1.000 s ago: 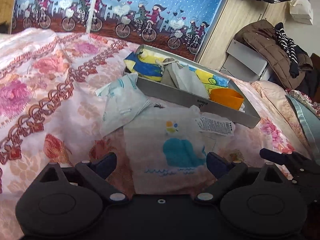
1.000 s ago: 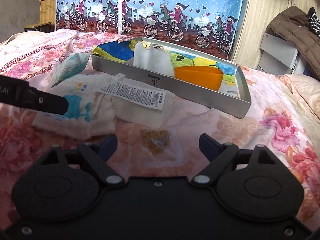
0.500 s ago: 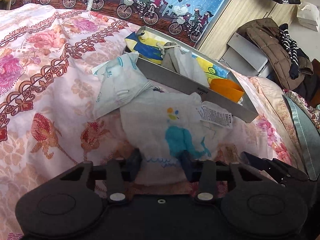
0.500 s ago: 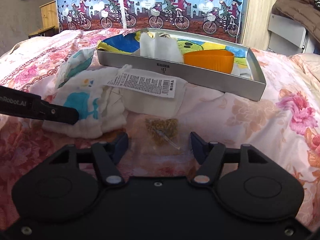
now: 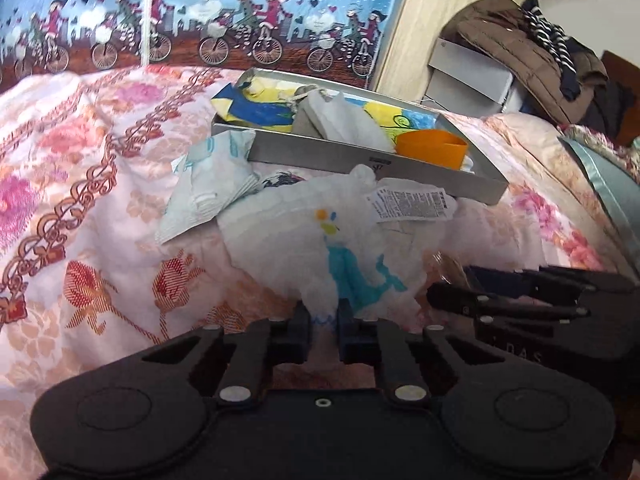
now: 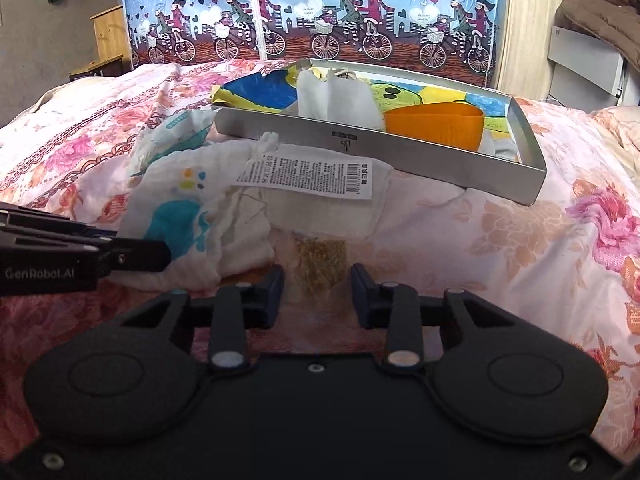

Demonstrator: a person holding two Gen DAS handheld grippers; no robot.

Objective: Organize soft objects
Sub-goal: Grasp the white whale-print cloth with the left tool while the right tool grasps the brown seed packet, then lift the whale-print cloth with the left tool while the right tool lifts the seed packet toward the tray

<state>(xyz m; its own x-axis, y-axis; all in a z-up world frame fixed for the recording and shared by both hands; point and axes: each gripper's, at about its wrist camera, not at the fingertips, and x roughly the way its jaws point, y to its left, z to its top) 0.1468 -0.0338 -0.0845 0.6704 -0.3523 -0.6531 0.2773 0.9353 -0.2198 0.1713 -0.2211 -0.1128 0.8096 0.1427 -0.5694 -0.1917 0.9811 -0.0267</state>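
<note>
Your left gripper point(image 5: 323, 326) pinches the whale cloth point(image 5: 340, 256) on the bed before the tray point(image 5: 360, 160), your right gripper point(image 6: 318, 284) straddles a clear packet point(image 6: 322, 260), fingers apart; most sorting remains.

Your bed's floral quilt point(image 6: 520, 240), grey metal tray point(image 6: 400, 156) resting on it, white whale-print cloth point(image 5: 320, 240) bunched beside the tray, teal-and-white packet point(image 5: 208, 188) at the tray's corner, small clear bag of yellowish bits point(image 6: 322, 260) nearest you
</note>
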